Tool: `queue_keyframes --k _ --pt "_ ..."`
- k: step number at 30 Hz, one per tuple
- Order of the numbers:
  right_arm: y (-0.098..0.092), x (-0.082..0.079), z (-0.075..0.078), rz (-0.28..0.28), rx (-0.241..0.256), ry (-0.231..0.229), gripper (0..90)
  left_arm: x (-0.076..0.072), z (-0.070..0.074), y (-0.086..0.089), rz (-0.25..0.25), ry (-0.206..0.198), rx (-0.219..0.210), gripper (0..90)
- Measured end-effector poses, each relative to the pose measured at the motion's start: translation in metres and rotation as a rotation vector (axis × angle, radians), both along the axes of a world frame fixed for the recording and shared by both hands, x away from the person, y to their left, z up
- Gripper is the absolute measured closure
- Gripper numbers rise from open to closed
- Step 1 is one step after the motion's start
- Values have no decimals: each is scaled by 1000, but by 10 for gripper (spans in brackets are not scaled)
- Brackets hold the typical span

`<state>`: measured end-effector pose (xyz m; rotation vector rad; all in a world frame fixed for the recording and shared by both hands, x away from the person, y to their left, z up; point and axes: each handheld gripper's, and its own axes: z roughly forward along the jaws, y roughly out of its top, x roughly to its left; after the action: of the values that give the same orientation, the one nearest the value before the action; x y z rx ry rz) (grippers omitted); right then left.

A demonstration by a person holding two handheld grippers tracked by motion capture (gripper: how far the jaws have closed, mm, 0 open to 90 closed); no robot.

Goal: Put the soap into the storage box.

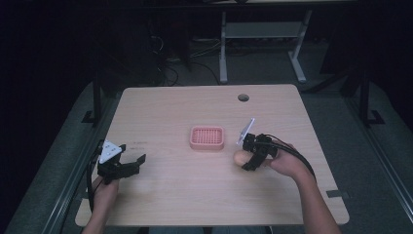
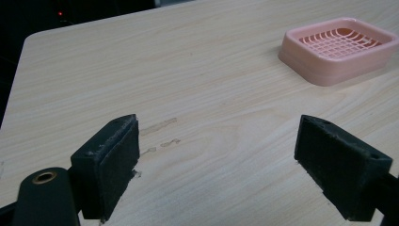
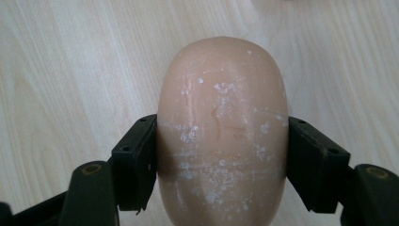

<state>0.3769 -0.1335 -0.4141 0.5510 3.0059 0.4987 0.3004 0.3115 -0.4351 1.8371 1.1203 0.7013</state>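
A tan oval bar of soap (image 3: 222,132) with white scuffs sits between the jaws of my right gripper (image 3: 221,160), which is shut on its two sides just above the wooden table. In the high view the soap (image 1: 240,158) shows at the tip of the right gripper (image 1: 249,155), right of the pink soap dish (image 1: 207,138). My left gripper (image 1: 134,161) rests near the table's left edge, open with nothing between its pads (image 2: 113,160). The pink dish (image 2: 339,49) with its grid top lies ahead and to the right in the left gripper view.
A round cable hole (image 1: 243,97) is in the table's far edge. A few faint smears (image 2: 162,134) mark the wood ahead of the left gripper. White desk legs (image 1: 223,48) and cables stand on the floor beyond the table.
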Motion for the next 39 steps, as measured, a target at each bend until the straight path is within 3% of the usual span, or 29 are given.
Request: queue_keyframes --k 21,33,39 --pt "14 17 0 16 19 24 319 0 0 1 -1 0 -6 142" --pt "25 28 1 32 5 36 319 0 0 0 -2 -1 -13 142" --pt "27 32 1 34 28 36 319 0 0 0 -2 3 -9 142"
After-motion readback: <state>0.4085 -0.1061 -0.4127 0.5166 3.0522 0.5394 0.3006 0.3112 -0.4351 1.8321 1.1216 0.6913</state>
